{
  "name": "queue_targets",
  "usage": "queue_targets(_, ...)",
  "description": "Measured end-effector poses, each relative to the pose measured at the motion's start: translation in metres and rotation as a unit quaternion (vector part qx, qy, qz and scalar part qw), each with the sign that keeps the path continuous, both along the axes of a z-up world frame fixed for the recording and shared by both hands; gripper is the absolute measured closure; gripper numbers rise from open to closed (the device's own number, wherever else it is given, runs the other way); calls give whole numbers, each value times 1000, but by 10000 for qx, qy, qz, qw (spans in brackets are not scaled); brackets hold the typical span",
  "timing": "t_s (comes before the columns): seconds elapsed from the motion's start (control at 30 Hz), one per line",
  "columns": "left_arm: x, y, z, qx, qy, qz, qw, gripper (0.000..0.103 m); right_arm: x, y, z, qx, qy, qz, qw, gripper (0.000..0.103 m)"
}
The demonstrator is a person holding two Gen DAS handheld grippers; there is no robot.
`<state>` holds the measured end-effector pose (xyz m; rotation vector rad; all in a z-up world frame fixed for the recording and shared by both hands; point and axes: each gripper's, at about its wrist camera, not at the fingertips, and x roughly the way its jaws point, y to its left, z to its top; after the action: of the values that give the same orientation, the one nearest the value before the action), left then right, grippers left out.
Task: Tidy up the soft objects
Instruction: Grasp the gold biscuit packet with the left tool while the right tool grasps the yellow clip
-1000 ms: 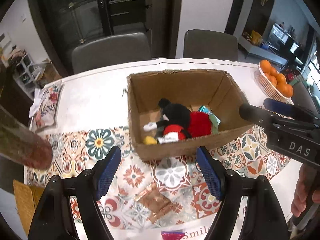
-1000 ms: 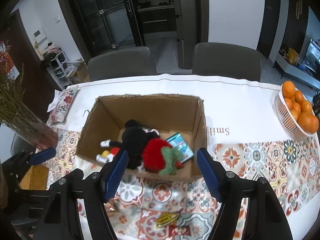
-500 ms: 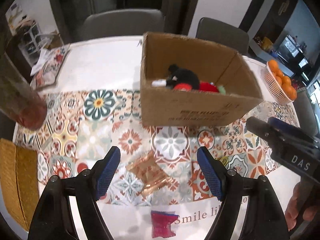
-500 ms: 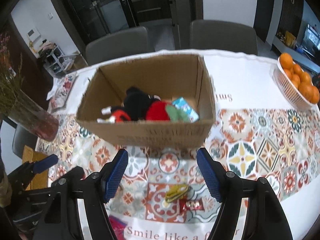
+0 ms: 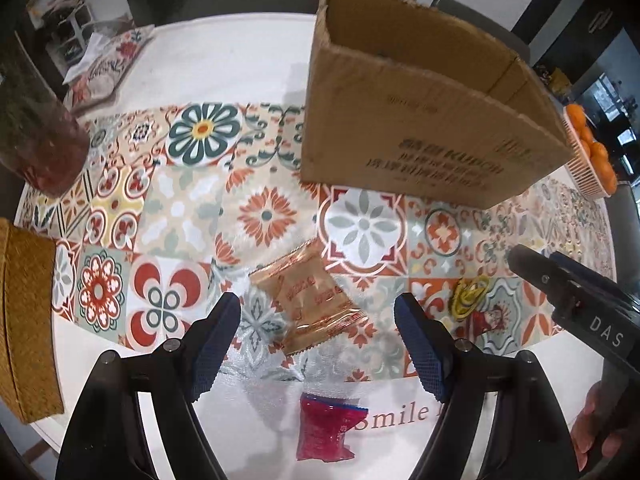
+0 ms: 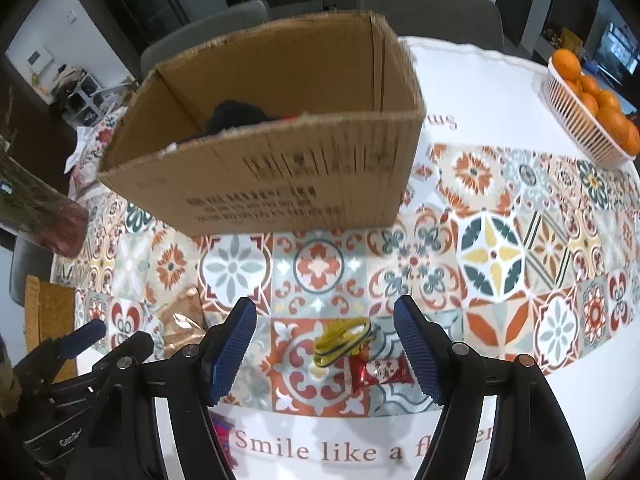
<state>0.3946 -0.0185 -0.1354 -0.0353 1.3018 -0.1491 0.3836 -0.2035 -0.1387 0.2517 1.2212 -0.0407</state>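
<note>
Both grippers lower now over the tiled tablecloth [image 5: 180, 216] (grey chairs [image 6: 432, 4] beyond), fingers apart, empty.

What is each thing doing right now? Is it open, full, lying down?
Cardboard box: open on top, toys inside.
Gold packet: sealed, lying flat.
Pink packet: lying flat.
Yellow bands: bunched beside a red wrapper.
Orange basket: full.
Left gripper: open, empty.
Right gripper: open, empty.
</note>
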Motion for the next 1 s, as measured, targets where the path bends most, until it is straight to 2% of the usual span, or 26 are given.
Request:
queue_targets(0.33,7,1,-34,-10,433,246,9988,24,1,0,-38,-16,586,-101,9982,31)
queue_targets(0.73,16,0,-60,233,670,437,9965,24,6,-5,-77,231,1147,-352,9925,31)
queue_targets(1.0,22,4,-76,93,925,556,9941,24,12,-4,-87,319,1275,-374,9906,31)
